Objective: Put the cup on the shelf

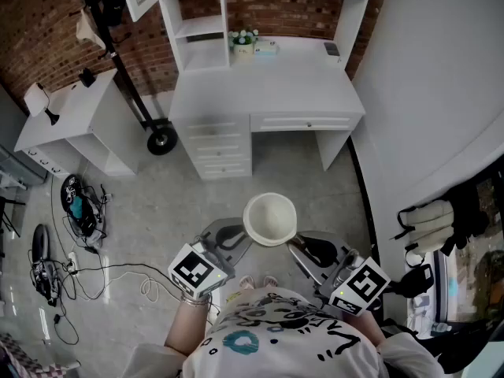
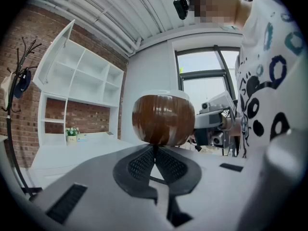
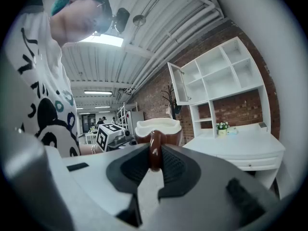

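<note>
The cup [image 1: 270, 219] is brown outside and cream inside, and hangs upright over the floor in front of the person. My right gripper [image 1: 293, 242] is shut on its brown handle [image 3: 155, 150], seen edge-on between the pads in the right gripper view. My left gripper [image 1: 240, 237] is shut, its tips meeting just under the cup's rounded brown wall [image 2: 163, 119]; whether they touch it I cannot tell. The white shelf unit [image 1: 205, 30] stands on the desk [image 1: 268, 93] ahead, its cubbies [image 3: 226, 71] open and bare.
A small flower pot [image 1: 243, 44] and a box sit at the back of the desk. A black coat stand [image 1: 118, 46] and a low white table [image 1: 71, 120] stand at left. Cables [image 1: 79, 211] lie on the floor. A white wall [image 1: 441, 93] runs along the right.
</note>
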### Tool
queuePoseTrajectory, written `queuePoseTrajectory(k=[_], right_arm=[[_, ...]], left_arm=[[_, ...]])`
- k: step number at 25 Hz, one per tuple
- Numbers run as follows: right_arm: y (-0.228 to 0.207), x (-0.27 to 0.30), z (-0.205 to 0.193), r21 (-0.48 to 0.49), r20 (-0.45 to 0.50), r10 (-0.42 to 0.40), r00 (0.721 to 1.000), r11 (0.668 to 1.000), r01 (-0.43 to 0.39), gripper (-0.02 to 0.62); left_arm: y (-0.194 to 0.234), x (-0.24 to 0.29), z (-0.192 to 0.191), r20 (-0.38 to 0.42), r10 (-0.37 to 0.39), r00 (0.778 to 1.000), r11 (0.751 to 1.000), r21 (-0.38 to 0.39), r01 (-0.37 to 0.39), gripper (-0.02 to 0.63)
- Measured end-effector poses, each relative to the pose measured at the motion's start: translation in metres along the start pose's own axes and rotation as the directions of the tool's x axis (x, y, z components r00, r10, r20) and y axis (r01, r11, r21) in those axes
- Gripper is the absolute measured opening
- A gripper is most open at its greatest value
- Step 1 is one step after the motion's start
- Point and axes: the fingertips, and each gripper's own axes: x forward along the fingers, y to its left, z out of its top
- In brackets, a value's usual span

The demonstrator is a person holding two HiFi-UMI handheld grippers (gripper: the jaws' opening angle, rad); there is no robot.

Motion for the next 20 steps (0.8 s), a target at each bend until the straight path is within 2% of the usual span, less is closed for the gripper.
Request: queuePoseTrajectory(k=[20], right_arm=[[0.018, 0.004, 0.005, 0.024, 0.024, 0.043, 0.999, 0.999, -0.043, 0.059]], left_arm=[[-0.004, -0.014, 0.0, -0.001, 0.022, 1.0, 1.0, 0.01, -0.022, 0.015]])
